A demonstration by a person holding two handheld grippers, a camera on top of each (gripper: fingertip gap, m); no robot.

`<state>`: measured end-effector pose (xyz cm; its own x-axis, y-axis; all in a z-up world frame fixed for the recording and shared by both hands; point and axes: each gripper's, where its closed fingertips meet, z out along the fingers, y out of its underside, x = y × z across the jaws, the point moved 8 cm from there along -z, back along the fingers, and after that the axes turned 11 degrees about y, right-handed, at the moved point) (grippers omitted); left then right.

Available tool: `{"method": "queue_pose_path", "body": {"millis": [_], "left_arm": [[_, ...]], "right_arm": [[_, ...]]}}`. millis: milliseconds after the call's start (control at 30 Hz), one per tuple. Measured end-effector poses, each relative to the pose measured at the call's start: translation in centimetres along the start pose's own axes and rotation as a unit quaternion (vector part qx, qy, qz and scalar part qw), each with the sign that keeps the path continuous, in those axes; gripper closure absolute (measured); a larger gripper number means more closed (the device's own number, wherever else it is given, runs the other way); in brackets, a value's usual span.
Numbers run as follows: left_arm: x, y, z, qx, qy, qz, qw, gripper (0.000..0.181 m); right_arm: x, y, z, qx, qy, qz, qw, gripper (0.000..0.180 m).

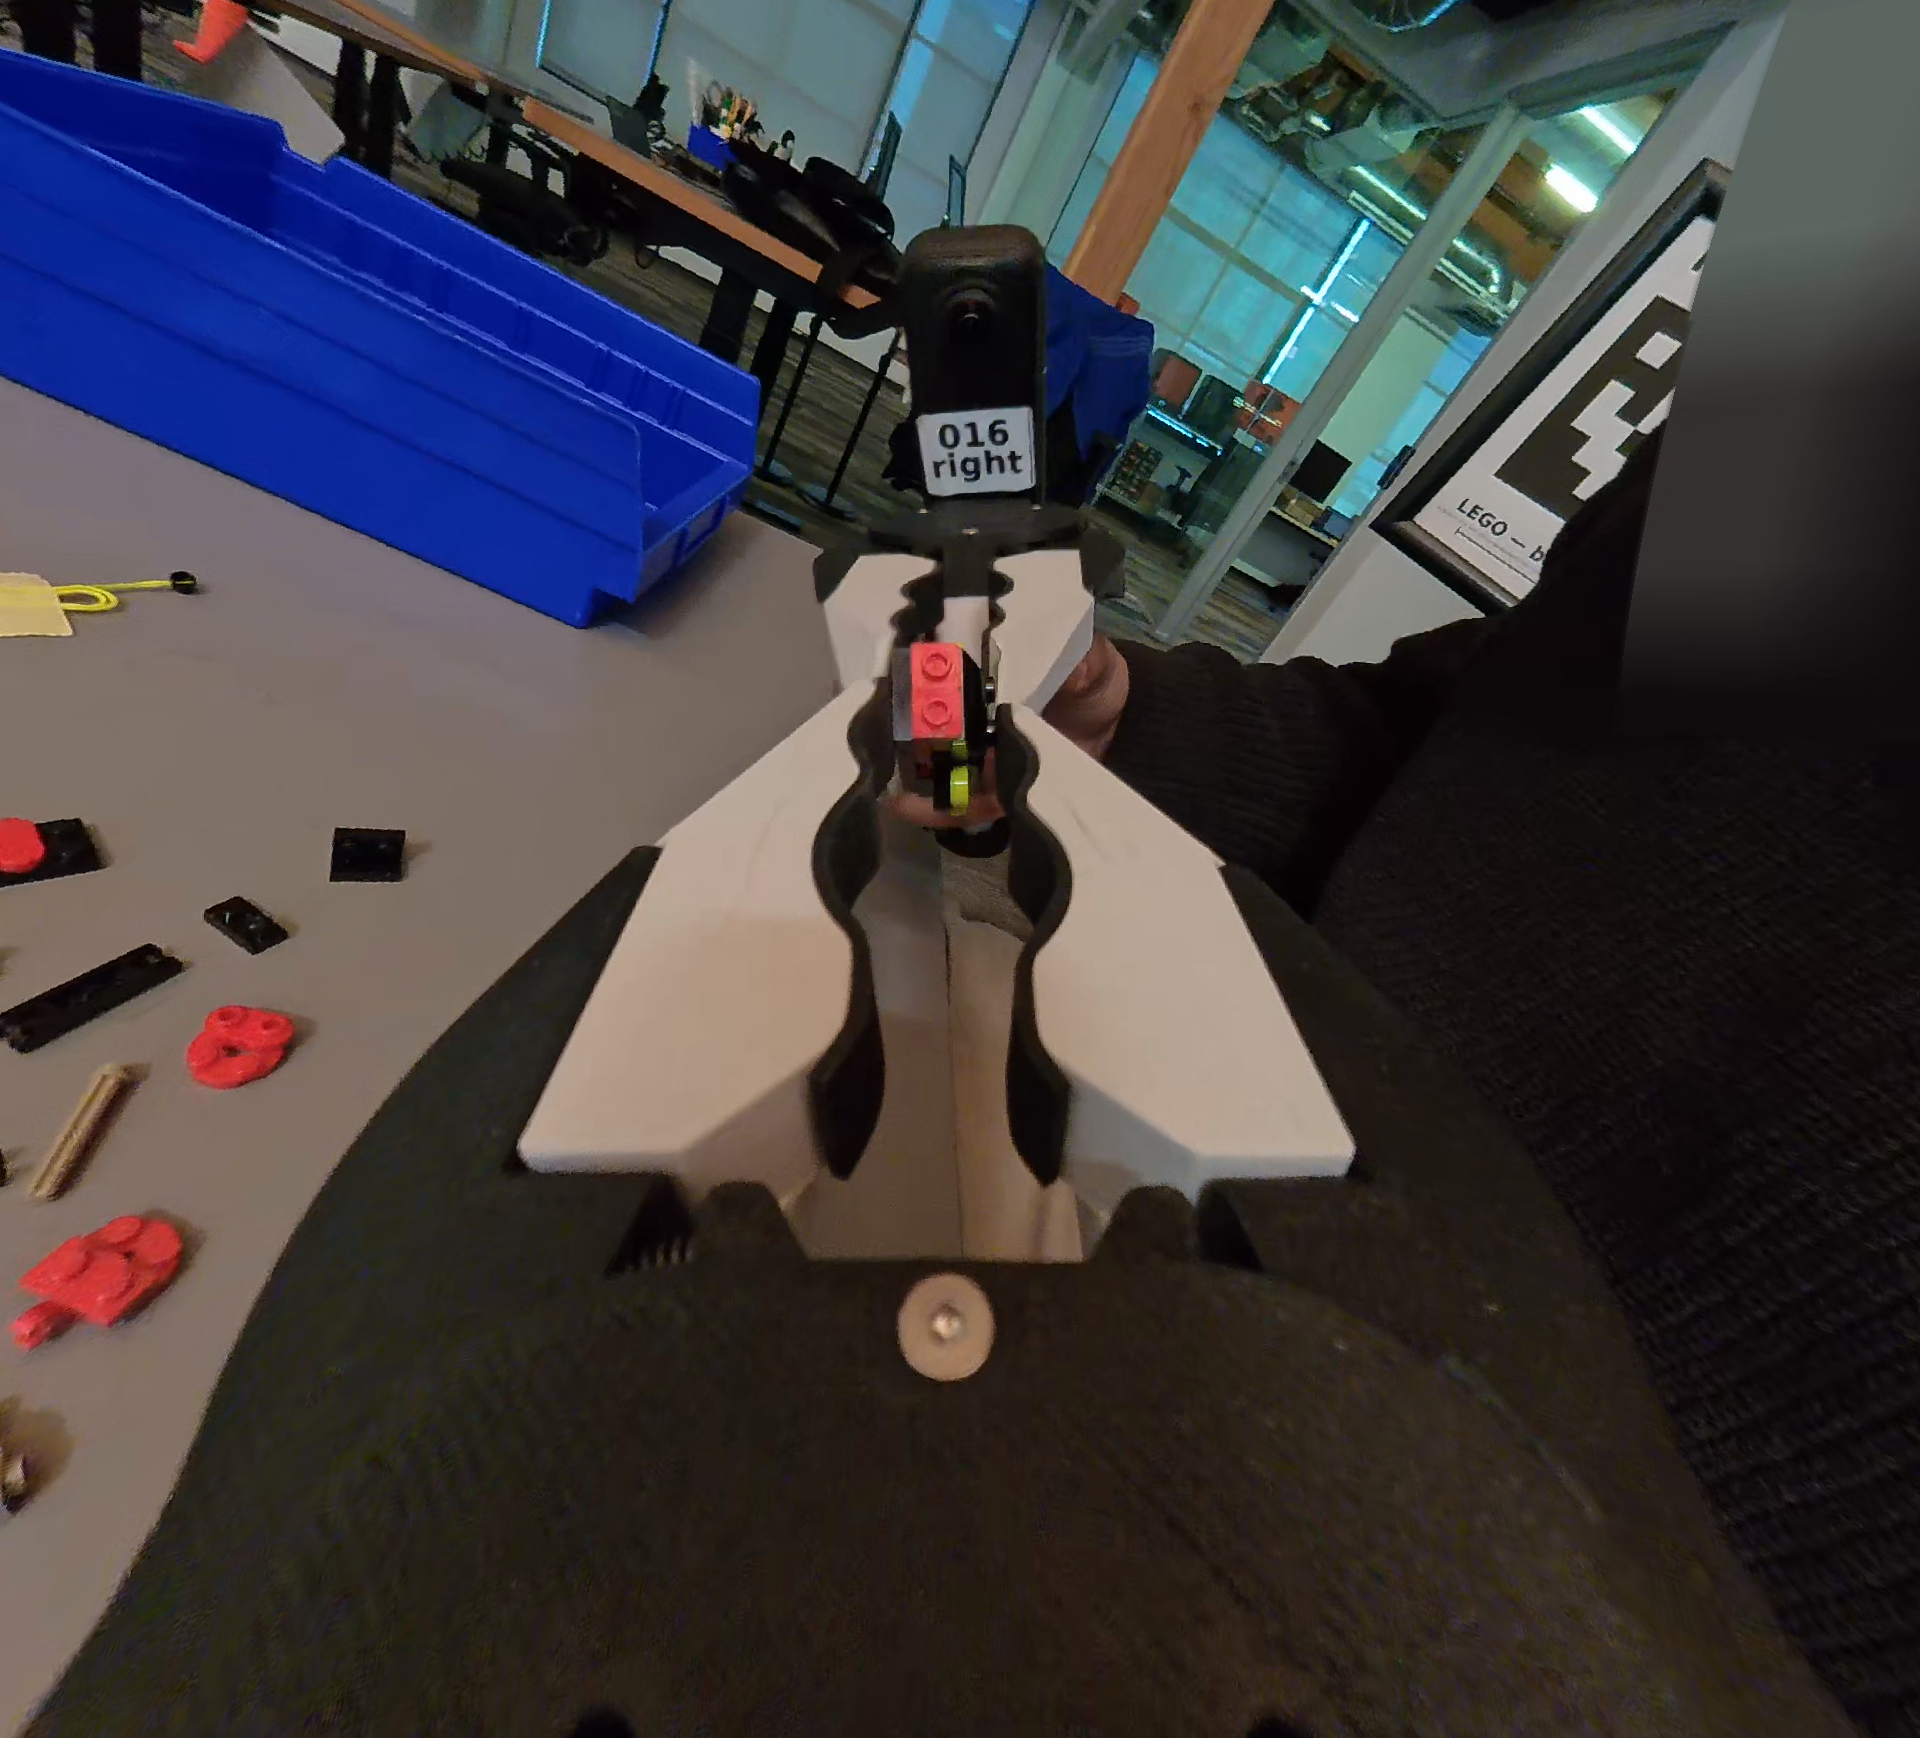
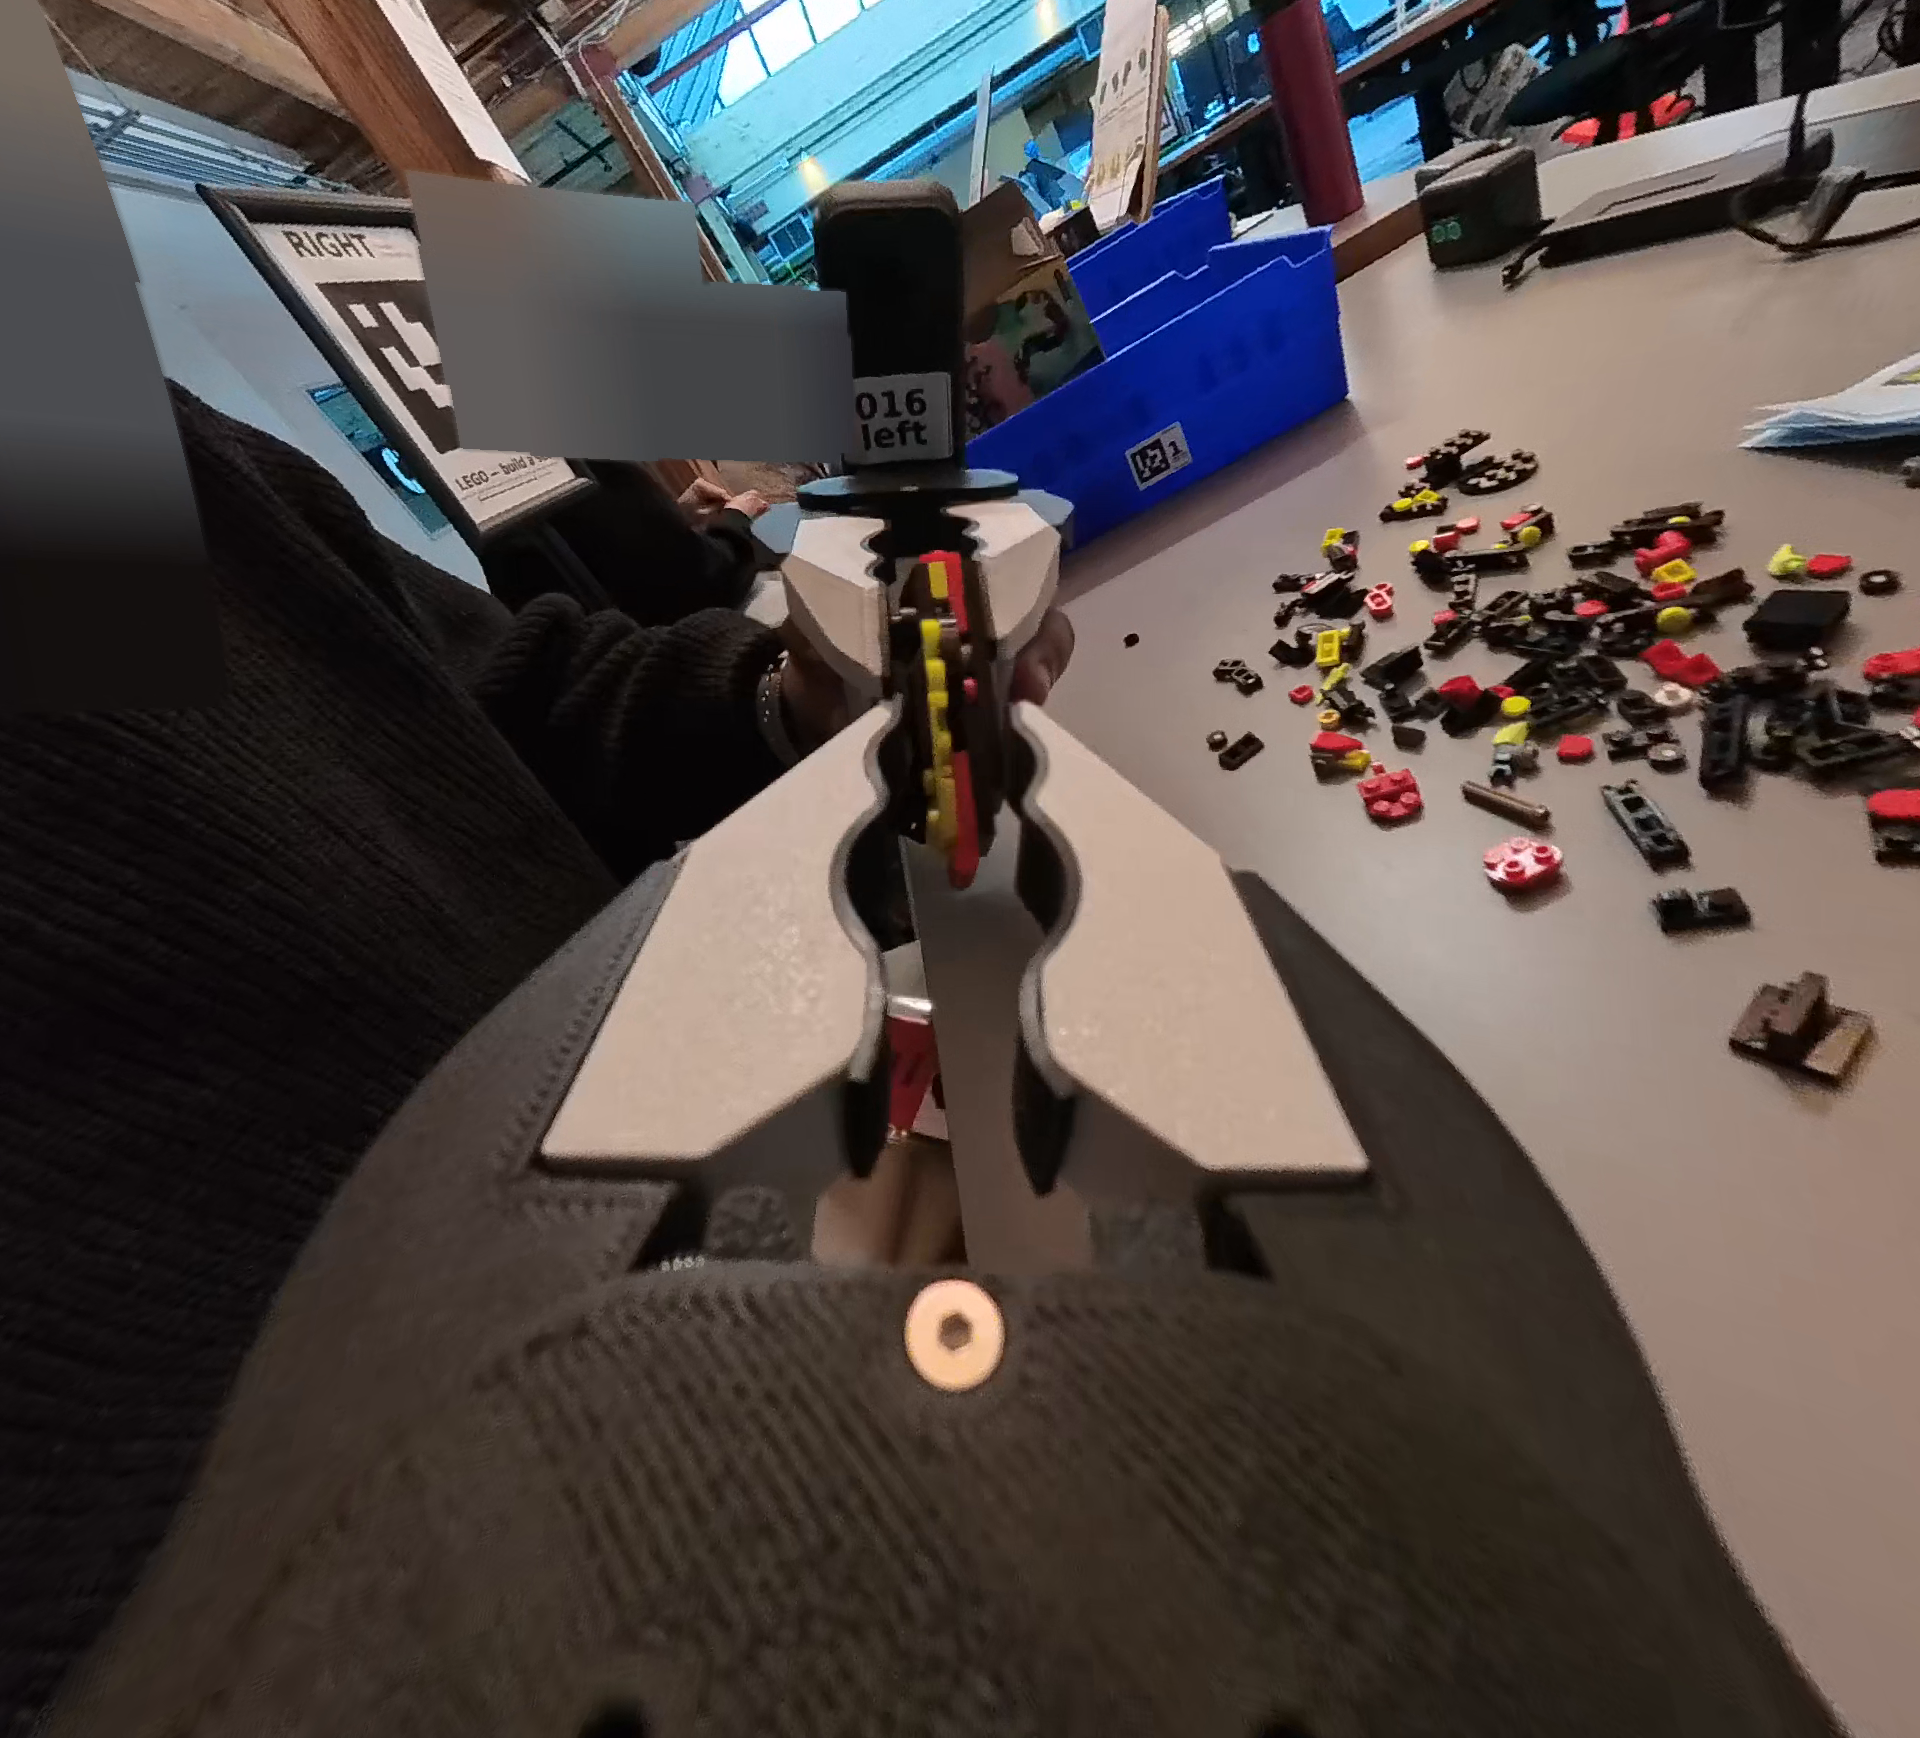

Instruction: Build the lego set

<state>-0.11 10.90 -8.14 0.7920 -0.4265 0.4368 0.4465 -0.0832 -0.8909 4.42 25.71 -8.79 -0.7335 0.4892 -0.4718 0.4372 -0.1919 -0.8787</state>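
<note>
A small lego assembly of black, red and yellow pieces (image 1: 932,701) is held in the air between my two grippers, which face each other tip to tip. In the right wrist view the assembly (image 2: 940,722) looks long and thin, edge-on. My left gripper (image 1: 940,753) is shut on its near end; it also shows in the right wrist view (image 2: 935,608). My right gripper (image 2: 948,753) is shut on the other end; it also shows in the left wrist view (image 1: 951,639). A hand behind each far gripper is partly visible.
The grey table (image 1: 416,701) holds scattered red and black pieces (image 1: 239,1044) on the left. A larger pile of loose pieces (image 2: 1610,670) and a brown piece (image 2: 1803,1028) lie to the right. Blue bins (image 1: 364,358) (image 2: 1195,379) stand at the back. A black sleeve (image 2: 312,753) fills the left. My left and right fingertips are right by each other.
</note>
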Motion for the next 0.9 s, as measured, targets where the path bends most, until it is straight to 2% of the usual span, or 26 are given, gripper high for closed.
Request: {"method": "queue_pose_path", "body": {"millis": [167, 333, 633, 767, 900], "left_arm": [[0.02, 0.03, -0.17, 0.006, 0.004, -0.008, 1.000, 0.165], [-0.48, 0.26, -0.23, 0.013, -0.008, -0.024, 1.000, 0.163], [-0.52, 0.15, -0.29, 0.014, 0.005, -0.029, 0.999, 0.164], [-0.26, 0.07, -0.37, 0.002, 0.004, -0.016, 1.000, 0.165], [-0.20, 0.22, -0.25, -0.013, -0.006, -0.003, 1.000, 0.165]], "right_arm": [[-0.30, -0.38, -0.04, 0.004, 0.008, -0.022, 1.000, 0.165], [-0.68, -0.88, -0.18, 0.004, 0.053, -0.075, 0.996, 0.165], [-0.65, -0.59, -0.01, 0.015, 0.042, -0.068, 0.997, 0.165], [-0.61, -0.32, 0.13, 0.009, 0.043, -0.064, 0.997, 0.154], [-0.58, -0.09, 0.20, -0.003, 0.037, -0.056, 0.998, 0.162]]}}
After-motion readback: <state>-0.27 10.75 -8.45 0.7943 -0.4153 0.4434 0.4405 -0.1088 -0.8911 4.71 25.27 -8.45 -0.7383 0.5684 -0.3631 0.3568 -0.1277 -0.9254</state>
